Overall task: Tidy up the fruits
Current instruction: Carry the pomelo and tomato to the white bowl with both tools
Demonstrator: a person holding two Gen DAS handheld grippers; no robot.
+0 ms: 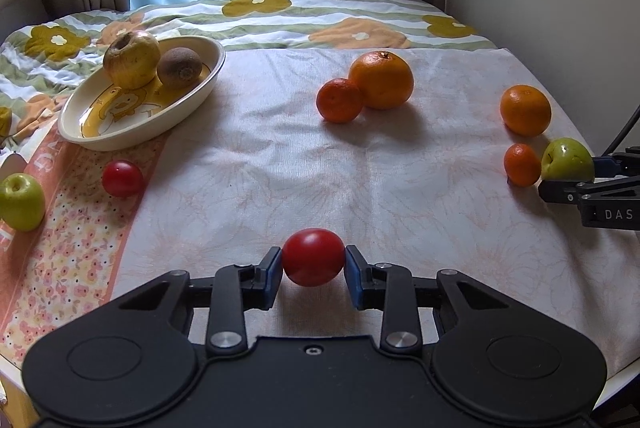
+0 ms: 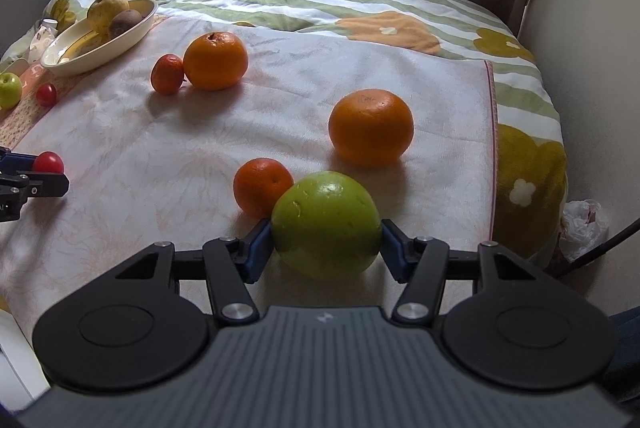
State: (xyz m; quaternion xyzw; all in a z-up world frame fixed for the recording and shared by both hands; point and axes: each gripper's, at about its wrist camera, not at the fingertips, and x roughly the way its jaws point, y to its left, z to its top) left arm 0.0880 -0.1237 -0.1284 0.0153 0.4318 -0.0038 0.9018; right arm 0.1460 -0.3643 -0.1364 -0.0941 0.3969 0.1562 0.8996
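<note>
Curtained light is falling across the bed, where the left tool (image 1: 313,265) is gripping a tomato (image 1: 313,257) near its front edge and the right tool (image 2: 326,242) is clamping a green apple (image 2: 326,224) by the right edge; both should travel level toward the dish (image 1: 100,138) at the far-left corner.

Red tomato (image 1: 313,257): round, glossy, at 6 o'clock in the left wrist view. Green apple (image 2: 326,224): large, at 6 o'clock in the right wrist view, touching a small mandarin (image 2: 262,186) at its 10 o'clock. Orange (image 2: 371,126): at 1 o'clock. Oval dish (image 1: 100,132): at 10 o'clock, holding yellowish apple (image 1: 132,58) and kiwi (image 1: 179,67).
</note>
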